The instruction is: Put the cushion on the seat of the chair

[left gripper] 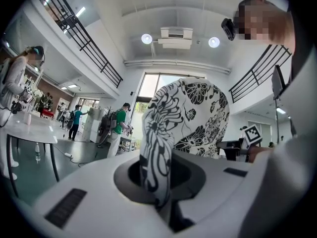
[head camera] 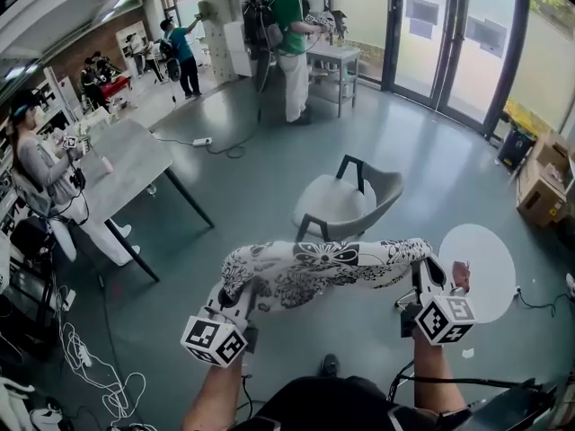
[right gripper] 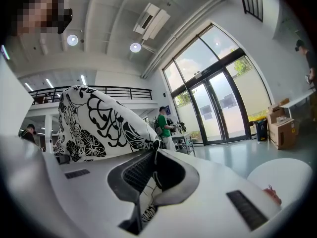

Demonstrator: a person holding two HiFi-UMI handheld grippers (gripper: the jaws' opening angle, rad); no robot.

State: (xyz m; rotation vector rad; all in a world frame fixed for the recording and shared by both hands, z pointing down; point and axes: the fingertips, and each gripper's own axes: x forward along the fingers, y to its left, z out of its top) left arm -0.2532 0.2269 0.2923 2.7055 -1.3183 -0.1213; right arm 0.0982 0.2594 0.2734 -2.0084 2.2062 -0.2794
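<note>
Cushion (head camera: 323, 272) aloft, black-and-white floral, stretched level between both grippers. Pinched at its 9 o'clock end by left gripper (head camera: 235, 302), jaws pressed together on a fold of the cover. Pinched at its 3 o'clock end by right gripper (head camera: 429, 275), jaws likewise clamped on a corner of the fabric.

Pickup done, by the look of it; placing not yet done. At 12 o'clock of the cushion, near but apart, chair (head camera: 349, 196) with seat (head camera: 328, 203) bare. Left to do, judging from this: carry forward over the seat, lower, let go with both. At 3 o'clock, round table (head camera: 485, 263), just beside the right gripper.

No brand or readable writing anywhere. Only square markers on the gripper cubes; nothing legible on boxes (head camera: 544, 182) at 2 o'clock.
</note>
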